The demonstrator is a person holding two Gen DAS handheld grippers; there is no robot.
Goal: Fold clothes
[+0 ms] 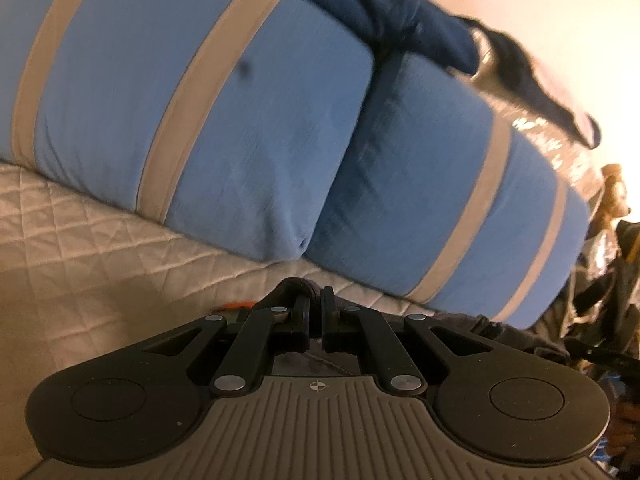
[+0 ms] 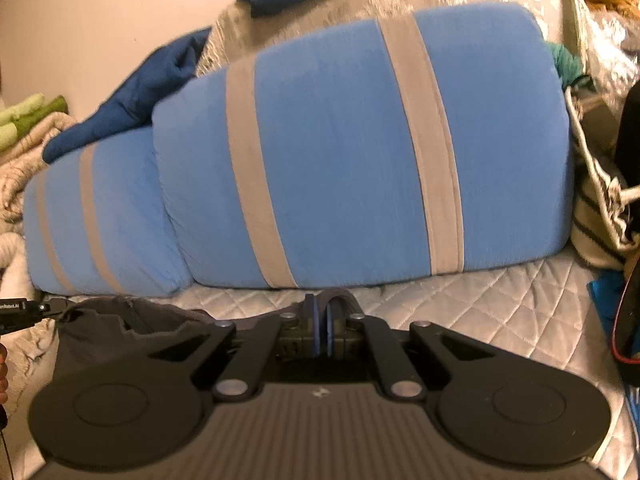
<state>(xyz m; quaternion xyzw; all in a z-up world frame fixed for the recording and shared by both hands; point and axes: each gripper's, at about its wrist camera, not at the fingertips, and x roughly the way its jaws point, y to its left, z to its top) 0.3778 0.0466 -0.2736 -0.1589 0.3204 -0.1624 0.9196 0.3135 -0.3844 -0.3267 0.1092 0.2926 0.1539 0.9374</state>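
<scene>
My left gripper (image 1: 315,304) is clamped on a fold of the dark grey garment (image 1: 472,326); the right gripper (image 2: 322,312) pinches another fold of it, jaws nearly together. The cloth sags between them over the quilt (image 2: 480,300), low on my left in the right view. Just past it lie two blue pillows (image 1: 248,120) with grey bands. A navy cloth (image 1: 380,4) is draped on top, wall behind.

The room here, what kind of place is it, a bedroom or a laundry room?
Most likely a bedroom: a white quilted bedspread, two blue pillows with grey stripes, and spare clothes piled behind them, like the navy garment.
</scene>
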